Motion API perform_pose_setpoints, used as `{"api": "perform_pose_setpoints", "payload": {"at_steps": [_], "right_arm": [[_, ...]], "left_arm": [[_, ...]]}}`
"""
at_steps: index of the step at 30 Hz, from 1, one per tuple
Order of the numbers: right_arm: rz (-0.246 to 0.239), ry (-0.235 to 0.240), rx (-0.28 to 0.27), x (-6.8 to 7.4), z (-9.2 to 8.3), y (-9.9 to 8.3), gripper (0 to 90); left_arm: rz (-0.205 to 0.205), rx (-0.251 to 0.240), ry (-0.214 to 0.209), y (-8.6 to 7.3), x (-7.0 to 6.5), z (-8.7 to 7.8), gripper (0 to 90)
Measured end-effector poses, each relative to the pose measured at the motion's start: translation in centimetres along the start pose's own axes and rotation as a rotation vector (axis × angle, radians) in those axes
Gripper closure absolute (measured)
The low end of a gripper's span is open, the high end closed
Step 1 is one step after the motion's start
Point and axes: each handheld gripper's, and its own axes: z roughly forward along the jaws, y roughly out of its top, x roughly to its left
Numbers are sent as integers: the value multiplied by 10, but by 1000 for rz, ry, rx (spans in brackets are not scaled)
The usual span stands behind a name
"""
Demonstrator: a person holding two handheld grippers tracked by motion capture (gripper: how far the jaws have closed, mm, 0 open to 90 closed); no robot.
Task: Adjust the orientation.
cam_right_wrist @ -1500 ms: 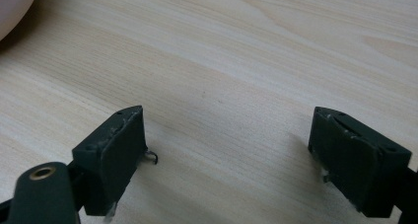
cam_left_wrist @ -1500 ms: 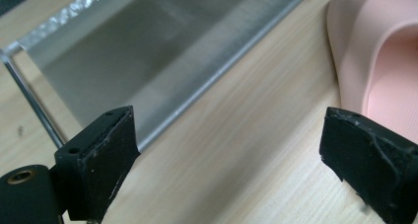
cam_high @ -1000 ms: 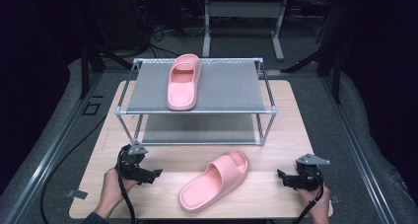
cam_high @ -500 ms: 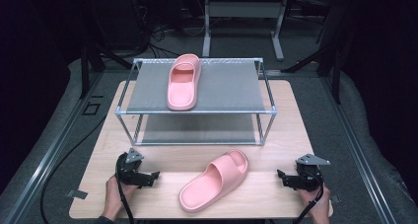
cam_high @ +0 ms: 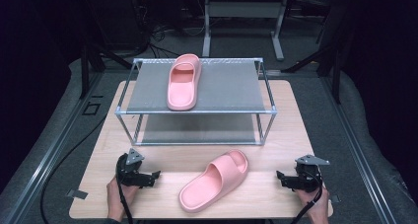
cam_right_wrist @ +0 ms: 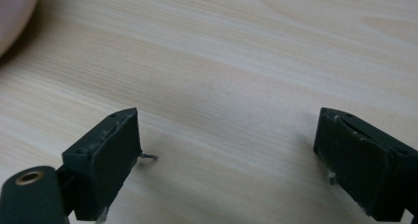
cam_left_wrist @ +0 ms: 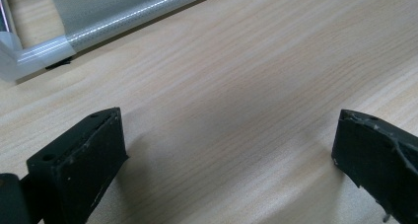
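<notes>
The pink slipper (cam_high: 213, 180) lies on the table (cam_high: 276, 135) in front of the rack (cam_high: 197, 110), its long axis diagonal, toe toward the near-left corner. The left gripper (cam_high: 156, 174) and right gripper (cam_high: 279, 175), either side of it, have empty jaws; the right's have just opened wider.

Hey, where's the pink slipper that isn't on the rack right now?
In the high view, the pink slipper lies on the wooden table in front of the metal rack, between the left gripper and right gripper.
</notes>
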Motion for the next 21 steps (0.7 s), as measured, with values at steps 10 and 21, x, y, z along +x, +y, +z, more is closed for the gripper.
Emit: {"api": "perform_pose_setpoints", "payload": {"at_steps": [10,21], "right_arm": [[28,80,97,69,-32,32,78],[-70,169,157,156,-21,63,35]], "left_arm": [[-1,-1,2,0,0,0,0],[-3,-5,2,-1,-1,-1,11]]}}
